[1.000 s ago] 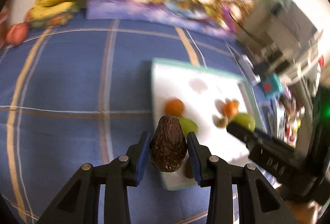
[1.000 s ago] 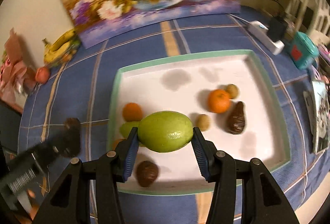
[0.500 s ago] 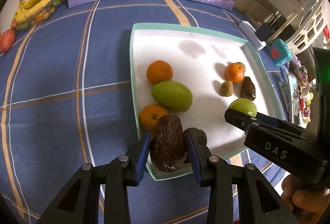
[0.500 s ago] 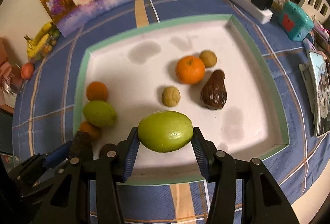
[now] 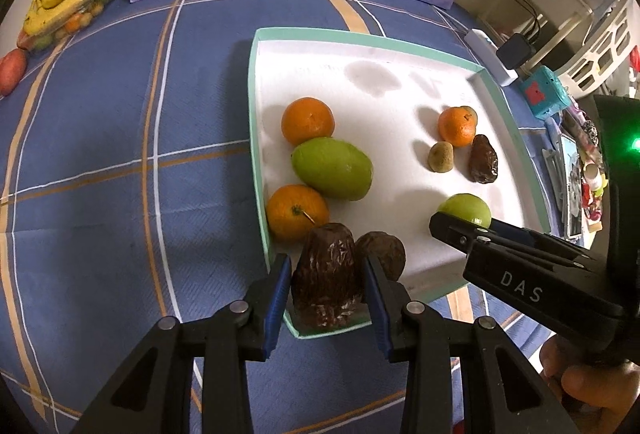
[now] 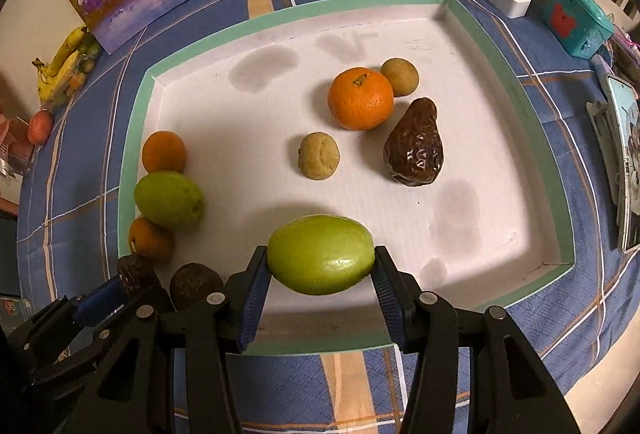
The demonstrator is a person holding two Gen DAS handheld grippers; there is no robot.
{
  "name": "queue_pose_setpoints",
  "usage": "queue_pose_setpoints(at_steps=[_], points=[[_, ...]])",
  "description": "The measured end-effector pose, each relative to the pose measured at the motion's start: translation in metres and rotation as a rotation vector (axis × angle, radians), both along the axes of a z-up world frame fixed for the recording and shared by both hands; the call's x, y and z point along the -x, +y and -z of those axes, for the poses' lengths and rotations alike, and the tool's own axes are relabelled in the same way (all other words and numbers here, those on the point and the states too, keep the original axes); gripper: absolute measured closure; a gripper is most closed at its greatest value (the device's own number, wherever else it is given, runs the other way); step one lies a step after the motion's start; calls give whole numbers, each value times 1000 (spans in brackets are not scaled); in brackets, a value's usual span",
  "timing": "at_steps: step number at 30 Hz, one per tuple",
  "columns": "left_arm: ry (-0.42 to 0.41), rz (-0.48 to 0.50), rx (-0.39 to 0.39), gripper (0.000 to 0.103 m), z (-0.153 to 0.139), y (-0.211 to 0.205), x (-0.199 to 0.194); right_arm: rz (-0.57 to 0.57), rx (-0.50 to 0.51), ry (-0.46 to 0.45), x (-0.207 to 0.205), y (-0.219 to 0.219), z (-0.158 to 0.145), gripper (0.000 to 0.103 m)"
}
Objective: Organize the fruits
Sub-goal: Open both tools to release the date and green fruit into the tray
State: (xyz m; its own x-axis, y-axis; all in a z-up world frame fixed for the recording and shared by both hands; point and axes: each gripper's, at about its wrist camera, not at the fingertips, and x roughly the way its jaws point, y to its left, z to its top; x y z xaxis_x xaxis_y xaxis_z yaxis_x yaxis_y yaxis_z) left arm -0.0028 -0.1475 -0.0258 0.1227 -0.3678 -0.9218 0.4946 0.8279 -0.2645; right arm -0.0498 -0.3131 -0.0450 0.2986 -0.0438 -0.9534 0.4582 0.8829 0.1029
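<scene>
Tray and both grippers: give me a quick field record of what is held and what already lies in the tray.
left gripper: shut on dark avocado, at the tray's near left corner
right gripper: shut on green mango, over the tray's near edge
tray: white floor, green rim, on blue checked cloth
left group: two oranges, one green mango, one round brown fruit
right group: orange, two small tan fruits, dark avocado
off tray: bananas

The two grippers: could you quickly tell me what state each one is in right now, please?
Left gripper: closed on the dark avocado.
Right gripper: closed on the green mango.
</scene>
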Motion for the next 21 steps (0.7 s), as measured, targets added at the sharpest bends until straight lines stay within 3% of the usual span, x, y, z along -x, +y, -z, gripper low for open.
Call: queue_pose_setpoints(at_steps=[9, 10, 13, 14, 17, 21], points=[[-10, -46, 32, 61, -17, 17, 1, 16, 18, -39, 13, 3, -18, 50], [-17, -65, 36, 55, -19, 22, 0, 15, 22, -46, 16, 4, -21, 50], [-34, -130, 32, 18, -23, 38, -5, 13, 34, -59, 21, 9, -27, 50], [-47, -161, 20, 10, -24, 46, -8, 9, 42, -61, 24, 11, -28, 50], [-90, -223, -14, 5, -26, 64, -11, -15, 46, -64, 28, 18, -28, 49], [-140, -281, -46, 0, -28, 87, -9, -44, 53, -72, 32, 30, -26, 34]])
